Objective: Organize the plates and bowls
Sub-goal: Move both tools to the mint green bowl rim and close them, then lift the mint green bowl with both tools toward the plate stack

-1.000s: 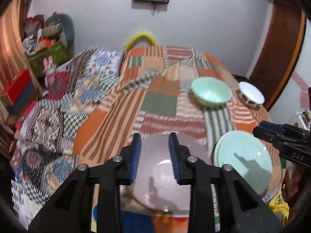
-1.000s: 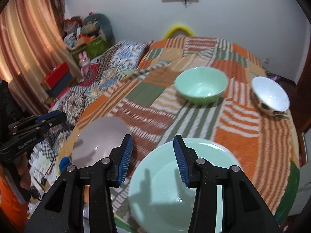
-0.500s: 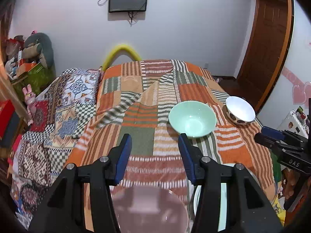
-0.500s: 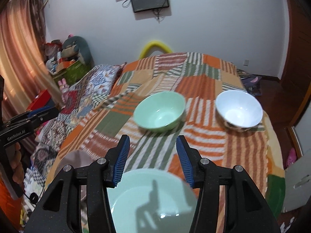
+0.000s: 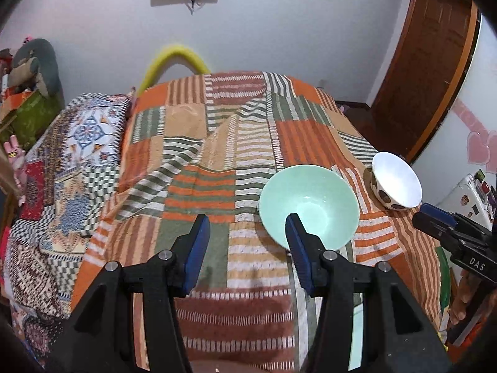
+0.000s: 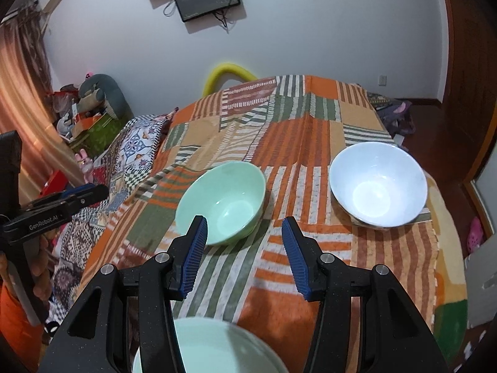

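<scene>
- Left tool (image 5: 247, 233): jaws apart with nothing between the pads, only striped quilt (image 5: 217, 161) showing through the gap; they have just been opening. Its right pad overlaps the near rim of the green bowl (image 5: 310, 199) in the left wrist view, and whether it touches I cannot tell.
- Green bowl, centre of both views: upright on the quilt-covered bed. The bedding is soft and creased, so a push on one rim could, I judge, tip or slide the bowl rather than seat it in the jaws.
- Right tool (image 6: 243, 242): jaws apart and empty, having just been opening. Its left pad sits in front of the green bowl's (image 6: 222, 202) near edge.
- Both tools point towards the same bowl; if each goes for it, they may knock together or shove it sideways.
- White bowl (image 6: 377, 183), right of the frame: it stands near the bed's right edge, well apart from the green bowl, and seems to lean slightly. A nudge outward could send it off the side. Its spotted outer wall shows only in the left wrist view.
- Green plate (image 6: 211, 348), bottom of the right wrist view: cut off by the frame and partly behind the tool's arms, so its full outline and what it rests on are unclear.
- Any other plate lies out of view below both frames.
</scene>
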`<state>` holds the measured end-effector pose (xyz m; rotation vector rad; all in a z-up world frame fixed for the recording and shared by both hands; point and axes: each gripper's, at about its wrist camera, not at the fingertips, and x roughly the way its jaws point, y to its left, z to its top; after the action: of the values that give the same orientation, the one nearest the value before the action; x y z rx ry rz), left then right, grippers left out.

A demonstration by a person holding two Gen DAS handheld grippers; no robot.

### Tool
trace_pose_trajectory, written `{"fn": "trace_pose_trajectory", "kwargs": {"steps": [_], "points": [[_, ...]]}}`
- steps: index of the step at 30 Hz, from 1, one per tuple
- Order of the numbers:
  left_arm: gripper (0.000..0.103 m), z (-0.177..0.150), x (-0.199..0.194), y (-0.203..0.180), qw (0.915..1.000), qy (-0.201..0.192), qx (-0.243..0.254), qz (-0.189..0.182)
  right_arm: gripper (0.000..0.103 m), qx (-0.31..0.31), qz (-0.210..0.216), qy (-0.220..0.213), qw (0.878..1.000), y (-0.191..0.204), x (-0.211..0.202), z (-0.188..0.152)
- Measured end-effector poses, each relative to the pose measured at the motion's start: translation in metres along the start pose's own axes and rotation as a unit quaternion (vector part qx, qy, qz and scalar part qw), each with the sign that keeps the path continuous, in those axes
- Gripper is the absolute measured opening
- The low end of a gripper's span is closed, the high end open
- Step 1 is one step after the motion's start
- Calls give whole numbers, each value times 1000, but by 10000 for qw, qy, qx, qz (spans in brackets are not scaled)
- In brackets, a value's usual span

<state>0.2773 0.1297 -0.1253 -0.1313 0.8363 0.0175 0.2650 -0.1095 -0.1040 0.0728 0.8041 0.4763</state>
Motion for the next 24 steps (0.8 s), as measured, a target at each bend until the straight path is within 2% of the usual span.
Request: {"fn": "trace_pose_trajectory", "kwargs": {"steps": [3, 10, 12, 16, 17, 24], "points": [[50, 4, 22, 3, 9999, 128, 60, 0, 46, 48, -5, 93, 9999, -6, 12, 4], [49, 6, 63, -1, 9985, 446, 187, -249, 46, -120, -64, 352, 9993, -10, 41, 8], [46, 6, 73, -5, 9978, 542, 225, -306, 46, -149, -36, 437, 9989, -10, 48, 9], [31, 6, 95, -13, 9954, 785, 332, -427, 46, -157, 15, 569, 9983, -12, 61, 11], [28, 6, 100, -14, 9947, 842, 355, -480, 41, -142, 40, 612, 9980, -13, 64, 11], [23, 7, 127, -11, 9916, 1096, 184, -660, 33, -199, 109, 880, 9959, -11, 81, 10]]}}
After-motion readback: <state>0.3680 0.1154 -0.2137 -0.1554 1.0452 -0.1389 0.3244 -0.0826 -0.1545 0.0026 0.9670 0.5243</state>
